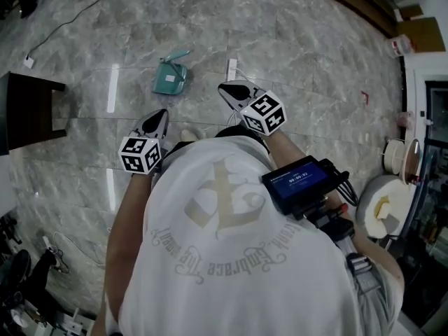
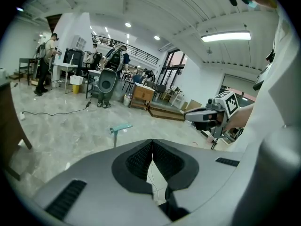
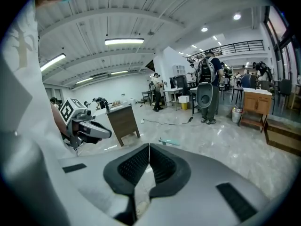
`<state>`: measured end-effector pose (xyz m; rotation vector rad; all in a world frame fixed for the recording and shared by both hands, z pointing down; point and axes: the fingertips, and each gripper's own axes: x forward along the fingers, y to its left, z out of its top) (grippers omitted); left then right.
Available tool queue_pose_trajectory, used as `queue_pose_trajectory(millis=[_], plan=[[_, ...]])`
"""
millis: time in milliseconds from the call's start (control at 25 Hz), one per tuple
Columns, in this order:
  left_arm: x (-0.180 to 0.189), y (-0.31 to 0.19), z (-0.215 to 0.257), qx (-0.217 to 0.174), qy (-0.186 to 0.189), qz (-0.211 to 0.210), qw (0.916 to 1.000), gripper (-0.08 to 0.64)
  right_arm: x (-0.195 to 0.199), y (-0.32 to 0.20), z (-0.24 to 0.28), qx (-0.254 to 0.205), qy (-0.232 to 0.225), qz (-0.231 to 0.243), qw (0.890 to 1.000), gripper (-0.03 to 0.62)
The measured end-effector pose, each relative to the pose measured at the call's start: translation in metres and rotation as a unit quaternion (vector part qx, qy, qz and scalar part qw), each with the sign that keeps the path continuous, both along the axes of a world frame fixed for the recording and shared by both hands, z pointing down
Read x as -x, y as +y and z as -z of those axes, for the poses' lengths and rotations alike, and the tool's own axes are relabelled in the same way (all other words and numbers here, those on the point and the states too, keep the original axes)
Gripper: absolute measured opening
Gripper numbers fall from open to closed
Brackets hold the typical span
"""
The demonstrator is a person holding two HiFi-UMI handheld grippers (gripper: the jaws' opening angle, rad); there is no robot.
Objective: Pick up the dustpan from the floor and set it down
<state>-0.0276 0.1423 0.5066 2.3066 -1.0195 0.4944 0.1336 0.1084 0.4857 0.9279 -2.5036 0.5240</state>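
A teal dustpan (image 1: pixel 170 75) lies on the marble floor ahead of me, its handle pointing up and to the right. In the left gripper view only its raised handle (image 2: pixel 120 127) shows above the jaws; the right gripper view has the dustpan (image 3: pixel 170 142) small, just beyond the jaws. My left gripper (image 1: pixel 162 113) hangs in the air short of the dustpan, jaws closed together with nothing between them (image 2: pixel 152 143). My right gripper (image 1: pixel 224 87) is held to the right of the dustpan, also shut and empty (image 3: pixel 149 147). Neither touches the dustpan.
A dark brown table (image 1: pixel 28 110) stands at the left, also seen as the brown table (image 3: pixel 123 121) in the right gripper view. A white power strip (image 1: pixel 232 68) lies right of the dustpan, and a cable (image 1: pixel 66 23) runs across the far floor. People stand at desks (image 2: pixel 70 62) far off.
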Motion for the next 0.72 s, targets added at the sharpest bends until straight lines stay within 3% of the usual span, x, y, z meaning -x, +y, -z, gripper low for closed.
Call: queue_pose_trajectory(millis=[160, 360, 720], plan=[[0.011, 0.005, 0.006, -0.002, 0.003, 0.017, 0.9998, 0.012, 0.009, -0.001, 0.009, -0.005, 0.008, 0.017, 1.000, 0.017], [0.065, -0.013, -0.016, 0.002, 0.009, 0.041, 0.9991, 0.012, 0.062, -0.031, -0.014, 0.003, 0.019, 0.041, 0.999, 0.017], [0.112, -0.003, -0.021, 0.009, 0.009, 0.117, 0.9930, 0.012, 0.105, -0.046, -0.027, 0.013, 0.033, 0.105, 0.994, 0.017]])
